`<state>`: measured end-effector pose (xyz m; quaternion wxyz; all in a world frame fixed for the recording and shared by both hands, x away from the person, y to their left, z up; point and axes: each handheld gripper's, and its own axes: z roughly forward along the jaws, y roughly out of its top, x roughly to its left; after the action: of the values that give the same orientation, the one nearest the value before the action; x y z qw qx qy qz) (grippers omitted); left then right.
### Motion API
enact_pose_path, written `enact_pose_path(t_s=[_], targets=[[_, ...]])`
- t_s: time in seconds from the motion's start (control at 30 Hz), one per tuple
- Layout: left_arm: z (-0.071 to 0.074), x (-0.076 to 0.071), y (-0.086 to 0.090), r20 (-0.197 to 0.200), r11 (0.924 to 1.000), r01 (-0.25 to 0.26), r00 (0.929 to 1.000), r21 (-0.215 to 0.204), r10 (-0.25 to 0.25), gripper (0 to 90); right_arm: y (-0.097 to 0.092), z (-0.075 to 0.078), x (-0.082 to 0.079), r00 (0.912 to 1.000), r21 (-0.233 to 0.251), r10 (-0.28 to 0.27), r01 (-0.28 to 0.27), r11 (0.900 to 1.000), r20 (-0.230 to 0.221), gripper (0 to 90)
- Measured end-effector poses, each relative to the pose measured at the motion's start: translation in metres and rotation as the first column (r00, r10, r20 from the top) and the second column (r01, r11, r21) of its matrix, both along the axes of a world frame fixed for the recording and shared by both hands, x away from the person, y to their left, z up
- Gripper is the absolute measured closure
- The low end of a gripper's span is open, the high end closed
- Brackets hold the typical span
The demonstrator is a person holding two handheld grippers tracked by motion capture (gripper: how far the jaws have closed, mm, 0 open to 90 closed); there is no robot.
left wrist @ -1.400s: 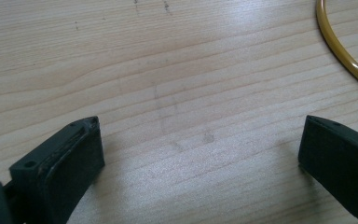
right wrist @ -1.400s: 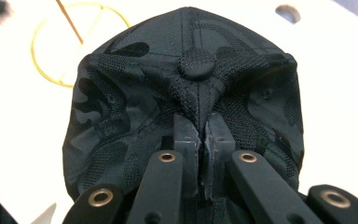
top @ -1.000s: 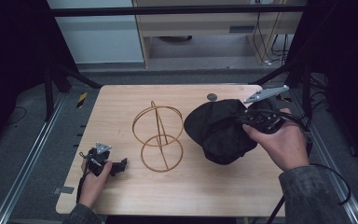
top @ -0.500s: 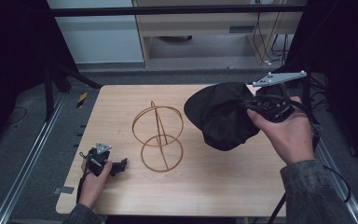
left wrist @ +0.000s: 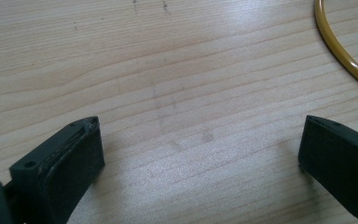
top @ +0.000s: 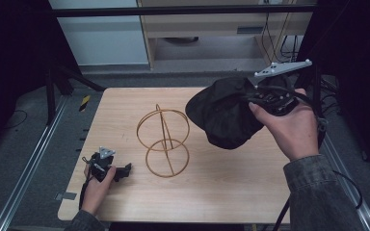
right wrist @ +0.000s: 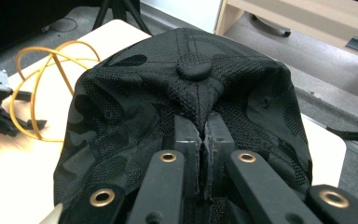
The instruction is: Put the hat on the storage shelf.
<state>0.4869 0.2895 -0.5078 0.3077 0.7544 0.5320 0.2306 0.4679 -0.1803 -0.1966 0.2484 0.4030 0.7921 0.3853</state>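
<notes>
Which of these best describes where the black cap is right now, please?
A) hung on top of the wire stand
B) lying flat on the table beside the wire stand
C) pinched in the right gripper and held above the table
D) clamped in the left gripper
C: the right gripper has its jaws shut on the black cap, which hangs clear of the table beside the wire stand.

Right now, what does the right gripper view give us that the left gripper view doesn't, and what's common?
Right gripper view: its fingers pinched shut on the crown fabric of the black cap, just below the top button, with the cap lifted over the table.

Left gripper view: its own fingers wide apart with nothing between them, low over bare wood grain.

Shared: the yellow wire stand and the wooden table.
</notes>
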Motion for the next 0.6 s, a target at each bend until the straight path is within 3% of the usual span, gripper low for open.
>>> enact_pose_path(t_s=[0.6], targets=[[0.000,0.000,0.000,0.000,1.0000,0.001,1.0000,-0.002,-0.001,0.0,0.016,0.021,0.002,0.9991,0.015,0.011,-0.012,0.9998,0.040,86.8]])
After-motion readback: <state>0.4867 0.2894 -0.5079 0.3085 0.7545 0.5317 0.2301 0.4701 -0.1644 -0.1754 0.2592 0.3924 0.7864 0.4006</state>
